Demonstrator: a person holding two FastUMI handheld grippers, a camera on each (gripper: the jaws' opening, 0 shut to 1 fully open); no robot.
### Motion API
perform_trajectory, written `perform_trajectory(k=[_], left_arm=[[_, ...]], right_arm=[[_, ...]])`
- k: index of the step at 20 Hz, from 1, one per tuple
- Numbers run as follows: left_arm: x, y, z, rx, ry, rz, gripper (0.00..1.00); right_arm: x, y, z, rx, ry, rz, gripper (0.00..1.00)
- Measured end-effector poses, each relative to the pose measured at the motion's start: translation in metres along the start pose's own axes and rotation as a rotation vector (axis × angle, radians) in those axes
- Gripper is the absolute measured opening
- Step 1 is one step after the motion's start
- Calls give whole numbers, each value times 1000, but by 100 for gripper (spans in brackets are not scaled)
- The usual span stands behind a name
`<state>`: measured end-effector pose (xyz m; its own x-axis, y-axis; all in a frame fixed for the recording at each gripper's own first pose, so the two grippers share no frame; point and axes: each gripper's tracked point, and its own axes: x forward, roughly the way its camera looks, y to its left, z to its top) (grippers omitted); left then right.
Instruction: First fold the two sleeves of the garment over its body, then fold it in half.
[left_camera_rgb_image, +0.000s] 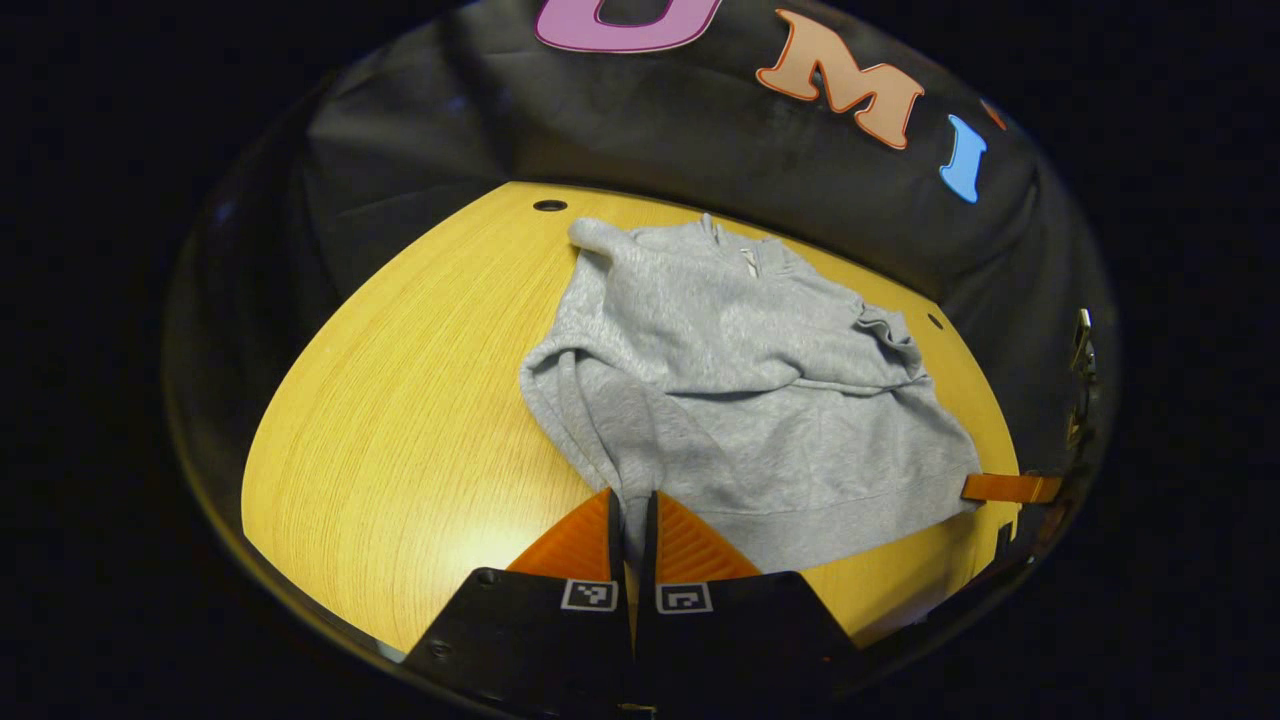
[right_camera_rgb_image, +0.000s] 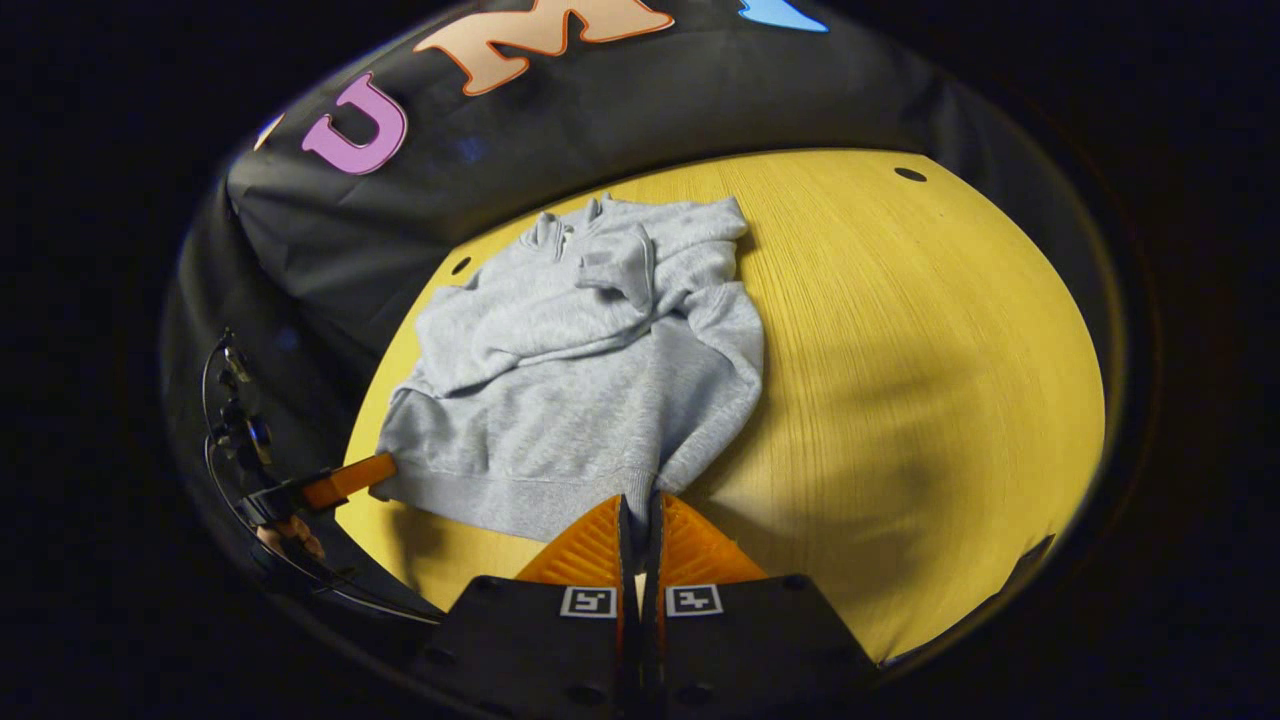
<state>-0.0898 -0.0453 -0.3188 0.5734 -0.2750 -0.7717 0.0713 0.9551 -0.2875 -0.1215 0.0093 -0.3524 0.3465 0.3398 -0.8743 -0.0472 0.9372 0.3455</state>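
My left claw and right claw are each clenched on a bottom corner of the grey sweatshirt, sleeves already over its body on the counter. I should lift both evenly and carry the hem to the collar.

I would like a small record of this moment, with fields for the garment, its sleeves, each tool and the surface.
garment: grey sweatshirt, lying on the table, collar toward the booth wall
sleeves: both folded over the body
halving fold: not yet done
left tool: fingers closed on the hem at one bottom corner
right tool: fingers closed on the hem at the other bottom corner
surface: yellow wooden table
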Motion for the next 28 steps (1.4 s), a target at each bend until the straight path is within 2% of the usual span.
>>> perform_trajectory(k=[9,17,22,27,28], left_arm=[[-19,-12,69,-72,-110,-63,0],[-5,-15,116,-66,-151,-85,0],[20,-13,155,-94,-171,-106,0],[60,-3,173,-194,-139,-122,0],[70,-1,174,-206,-133,-121,0]], right_arm=[[-26,29,67,118,-98,112,4],[-21,33,126,206,-183,150,3],[-2,32,166,319,-213,174,4],[40,16,192,428,-190,158,1],[48,14,193,455,-176,155,4]])
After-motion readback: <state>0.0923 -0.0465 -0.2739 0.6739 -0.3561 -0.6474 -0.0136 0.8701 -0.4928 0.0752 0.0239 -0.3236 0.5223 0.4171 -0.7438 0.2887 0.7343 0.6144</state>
